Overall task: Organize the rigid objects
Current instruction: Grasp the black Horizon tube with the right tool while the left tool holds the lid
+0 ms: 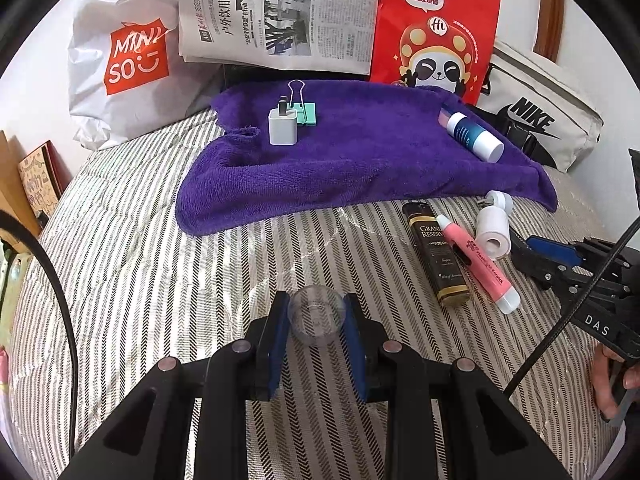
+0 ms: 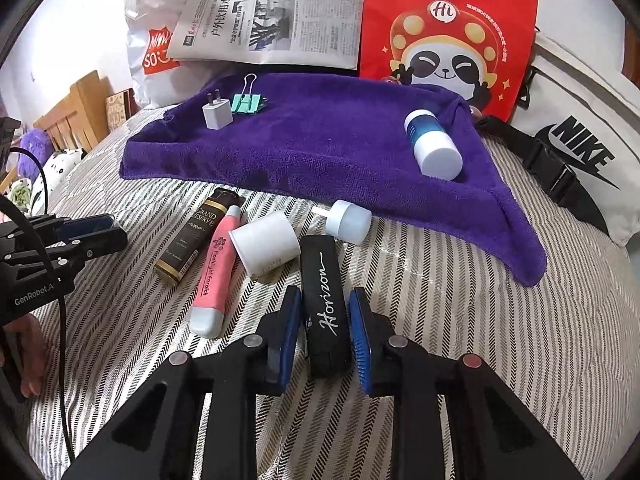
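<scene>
My left gripper (image 1: 317, 312) is shut on a small clear plastic cup (image 1: 317, 317) just above the striped bedspread. My right gripper (image 2: 325, 312) straddles a black "Horizon" case (image 2: 325, 304) lying on the bed; the blue pads sit close to its sides with a thin gap. A purple towel (image 1: 360, 152) holds a white charger (image 1: 283, 126), a teal binder clip (image 1: 306, 112) and a blue-and-white bottle (image 1: 474, 134). On the bed lie a black "Grand Reserve" bottle (image 2: 196, 234), a pink flashlight earpick (image 2: 218, 272), a white cap (image 2: 266, 246) and a white plug (image 2: 346, 220).
Behind the towel stand a Miniso bag (image 1: 120, 64), a newspaper (image 1: 280, 12), a red panda bag (image 1: 436, 32) and a white Nike bag (image 1: 536, 116). A wooden headboard (image 2: 80, 116) and plush toys are at far left. A black cable (image 1: 60, 300) hangs at left.
</scene>
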A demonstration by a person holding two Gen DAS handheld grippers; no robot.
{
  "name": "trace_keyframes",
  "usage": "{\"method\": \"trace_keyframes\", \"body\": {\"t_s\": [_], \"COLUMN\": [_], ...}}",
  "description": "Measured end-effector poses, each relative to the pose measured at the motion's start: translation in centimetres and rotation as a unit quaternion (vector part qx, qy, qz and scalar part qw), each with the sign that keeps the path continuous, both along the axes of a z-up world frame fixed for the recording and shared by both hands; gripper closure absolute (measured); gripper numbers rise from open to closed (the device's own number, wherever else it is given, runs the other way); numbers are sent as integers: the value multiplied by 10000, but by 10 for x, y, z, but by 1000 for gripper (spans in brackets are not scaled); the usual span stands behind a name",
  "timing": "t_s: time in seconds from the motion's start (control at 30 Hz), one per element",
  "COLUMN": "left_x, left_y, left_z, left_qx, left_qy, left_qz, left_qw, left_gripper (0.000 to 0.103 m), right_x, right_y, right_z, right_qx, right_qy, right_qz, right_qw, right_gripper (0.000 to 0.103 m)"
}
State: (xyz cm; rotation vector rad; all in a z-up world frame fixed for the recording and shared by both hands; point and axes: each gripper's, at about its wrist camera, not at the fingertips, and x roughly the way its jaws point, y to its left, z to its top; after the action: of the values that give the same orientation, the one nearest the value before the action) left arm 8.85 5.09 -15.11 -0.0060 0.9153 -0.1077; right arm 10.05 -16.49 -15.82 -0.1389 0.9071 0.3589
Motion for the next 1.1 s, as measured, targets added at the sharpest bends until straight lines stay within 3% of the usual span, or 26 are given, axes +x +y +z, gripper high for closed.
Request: {"method": "trace_keyframes", "body": {"t_s": [0.37,0.57,0.73,1.1], "left_x": [0,0,0,-2], "left_y": [2,2,2,3], "left_z": [0,1,1,4], "left_qx": [-88,-86,-93,-192], "left_qy": [16,27,22,7], "left_qz": [7,4,5,21], "left_qw": [10000,10000,10000,9998], "left_gripper": [78,78,78,78], "right_x": [0,3,2,6], "right_y": [1,-7,2,-2], "right_z": [1,2,3,3], "right_qx": [-26,250,-36,115], "right_qy": [-7,115,58,180], "right_qz": [9,13,185,207], "right_qw": [10000,9996,9998,9996], "right_gripper": [78,79,77,80]}}
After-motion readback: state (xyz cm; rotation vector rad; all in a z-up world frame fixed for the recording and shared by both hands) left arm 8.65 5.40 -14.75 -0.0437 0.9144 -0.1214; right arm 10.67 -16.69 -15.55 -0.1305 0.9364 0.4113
